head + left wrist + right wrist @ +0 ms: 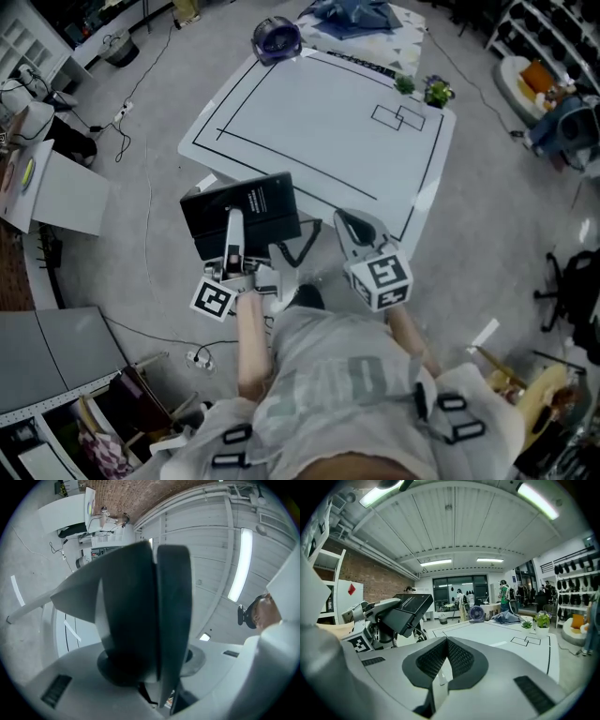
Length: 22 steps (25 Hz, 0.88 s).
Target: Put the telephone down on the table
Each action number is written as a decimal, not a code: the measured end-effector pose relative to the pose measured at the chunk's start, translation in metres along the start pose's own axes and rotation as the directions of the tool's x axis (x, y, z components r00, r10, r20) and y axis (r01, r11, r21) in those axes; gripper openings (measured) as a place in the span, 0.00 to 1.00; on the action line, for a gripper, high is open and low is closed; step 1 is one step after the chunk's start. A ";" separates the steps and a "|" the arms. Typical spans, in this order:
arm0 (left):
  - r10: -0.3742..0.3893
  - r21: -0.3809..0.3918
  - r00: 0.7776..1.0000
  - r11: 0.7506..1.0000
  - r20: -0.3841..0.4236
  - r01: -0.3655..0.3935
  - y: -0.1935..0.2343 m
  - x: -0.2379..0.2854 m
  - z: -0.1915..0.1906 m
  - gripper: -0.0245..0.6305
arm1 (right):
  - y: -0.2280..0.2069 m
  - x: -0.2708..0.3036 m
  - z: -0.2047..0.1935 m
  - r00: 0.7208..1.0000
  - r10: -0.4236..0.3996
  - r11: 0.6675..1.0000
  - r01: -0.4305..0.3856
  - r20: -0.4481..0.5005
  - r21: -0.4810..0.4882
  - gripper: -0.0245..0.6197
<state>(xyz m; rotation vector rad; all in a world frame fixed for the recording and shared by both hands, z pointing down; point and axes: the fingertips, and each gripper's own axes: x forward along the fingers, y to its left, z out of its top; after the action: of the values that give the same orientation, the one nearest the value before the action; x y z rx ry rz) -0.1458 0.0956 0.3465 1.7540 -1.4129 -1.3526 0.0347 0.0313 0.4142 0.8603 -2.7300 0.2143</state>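
Fingers [232, 234] of the left gripper [234, 220] clamp the black telephone [253, 208], holding it tilted in the air by the near edge of the bench [319, 131], toward its left corner. Just beside it, the right gripper [349, 223] has its fingers pressed together on nothing. A fan [277, 39] stands at the far left corner and two plants [436, 92] at the far right corner.

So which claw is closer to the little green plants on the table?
Right. The right claw hovers by the table's near edge, on the plants' side. The left claw, shut on the black telephone, is farther off to the left.
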 end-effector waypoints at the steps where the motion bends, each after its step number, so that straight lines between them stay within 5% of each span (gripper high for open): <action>1: 0.006 0.001 1.000 1.000 -0.011 -0.006 0.008 0.011 0.005 0.30 | -0.005 0.011 0.006 1.000 -0.011 1.000 0.011 -0.001 0.005 0.05; 9: -0.006 -0.041 0.997 0.999 -0.076 0.003 0.062 0.095 0.032 0.30 | -0.033 0.089 0.036 0.997 -0.077 0.996 0.077 -0.002 0.047 0.05; 22: -0.014 -0.082 0.983 0.997 -0.186 -0.002 0.097 0.157 0.008 0.30 | -0.074 0.125 0.051 0.987 -0.163 0.984 0.161 0.015 0.082 0.05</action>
<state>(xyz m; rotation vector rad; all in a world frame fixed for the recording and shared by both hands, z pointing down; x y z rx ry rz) -0.1993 -0.0797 0.3665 1.7818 -1.2350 -1.1971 -0.0312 -0.1075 0.4069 1.1075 -2.6695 0.2844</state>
